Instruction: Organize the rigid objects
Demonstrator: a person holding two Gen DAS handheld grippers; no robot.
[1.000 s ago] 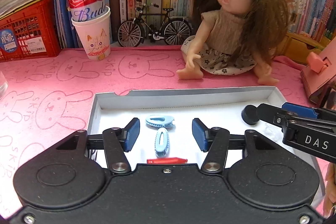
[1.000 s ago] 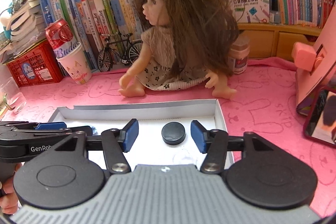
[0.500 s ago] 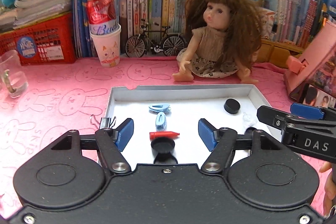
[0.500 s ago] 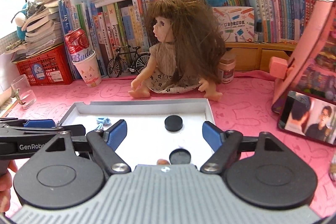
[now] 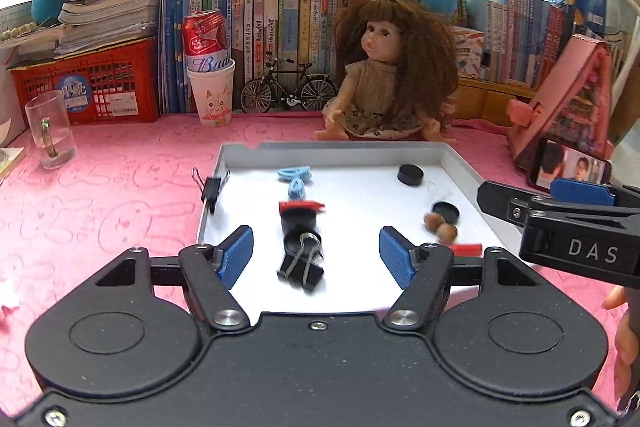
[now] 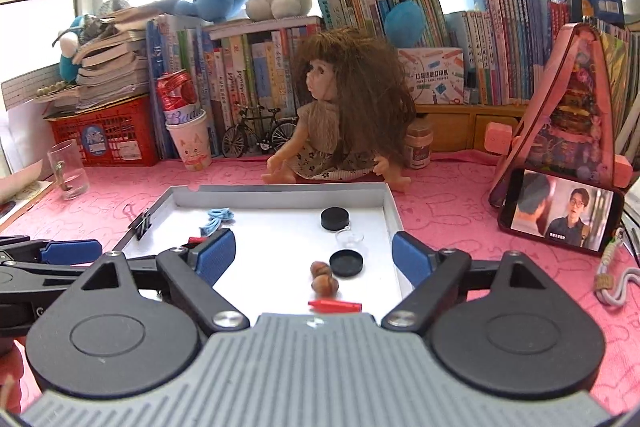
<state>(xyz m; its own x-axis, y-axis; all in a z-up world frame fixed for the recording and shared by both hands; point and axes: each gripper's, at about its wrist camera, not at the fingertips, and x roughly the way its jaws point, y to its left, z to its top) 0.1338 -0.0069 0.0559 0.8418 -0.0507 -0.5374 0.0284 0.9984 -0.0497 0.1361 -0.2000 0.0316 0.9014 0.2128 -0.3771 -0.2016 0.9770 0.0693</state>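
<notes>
A white tray (image 5: 340,147) lies on the pink cloth. It holds two blue hair clips (image 5: 295,181), a red peg (image 5: 301,205), a black binder clip (image 5: 302,259), two black caps (image 5: 411,174) (image 5: 446,211), nuts (image 5: 440,227) and a second red peg (image 6: 334,305). Another binder clip (image 5: 211,189) sits on the tray's left rim. My left gripper (image 5: 316,247) is open above the tray's near part, with the binder clip below its gap, untouched. My right gripper (image 6: 314,251) hangs over the nuts and one black cap (image 6: 347,263); its jaws are opening and nothing is pressed between them.
A doll (image 5: 390,79) sits just behind the tray. A paper cup with a can (image 5: 211,95) and a toy bicycle (image 5: 288,93) stand at the back by the books. A glass (image 5: 50,129) is far left. A phone (image 6: 560,213) and pink stand (image 6: 572,115) are right.
Both grippers have drawn back from the tray's far end towards its near edge, so more of the tray shows. Both pairs of jaws stand wider than before.
</notes>
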